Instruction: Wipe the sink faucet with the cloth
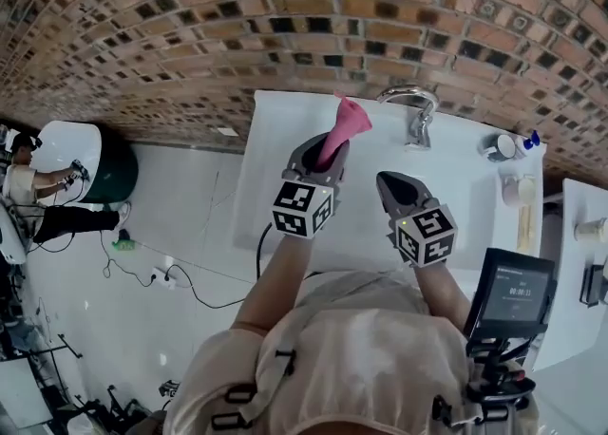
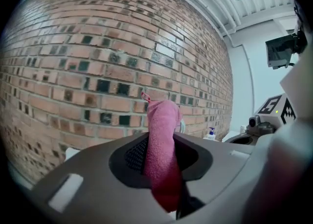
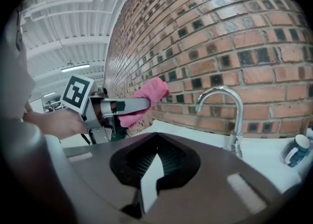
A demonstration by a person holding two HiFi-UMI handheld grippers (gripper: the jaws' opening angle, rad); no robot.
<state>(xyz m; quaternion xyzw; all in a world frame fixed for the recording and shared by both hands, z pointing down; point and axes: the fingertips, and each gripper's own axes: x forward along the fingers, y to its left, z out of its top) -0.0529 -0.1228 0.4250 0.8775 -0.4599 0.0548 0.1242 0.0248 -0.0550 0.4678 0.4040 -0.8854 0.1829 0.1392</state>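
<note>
A pink cloth [image 1: 346,123] sticks up out of my left gripper [image 1: 323,152], which is shut on it above the white sink counter [image 1: 275,158]. In the left gripper view the cloth [image 2: 162,120] stands upright between the jaws of that gripper [image 2: 161,142], in front of the brick wall. The curved chrome faucet [image 1: 414,106] rises at the counter's back, to the right of the cloth. My right gripper [image 1: 393,190] hovers right of the left one, shut and holding nothing. From the right gripper [image 3: 156,140] I see the faucet [image 3: 231,115] ahead to the right and the cloth [image 3: 147,95] to the left.
A blue-capped bottle [image 1: 529,142] and a cup [image 1: 500,147] stand at the counter's back right. A screen on a stand [image 1: 513,296] is at my right side. Cables [image 1: 161,276] lie on the floor to the left, and a person [image 1: 38,198] sits far left.
</note>
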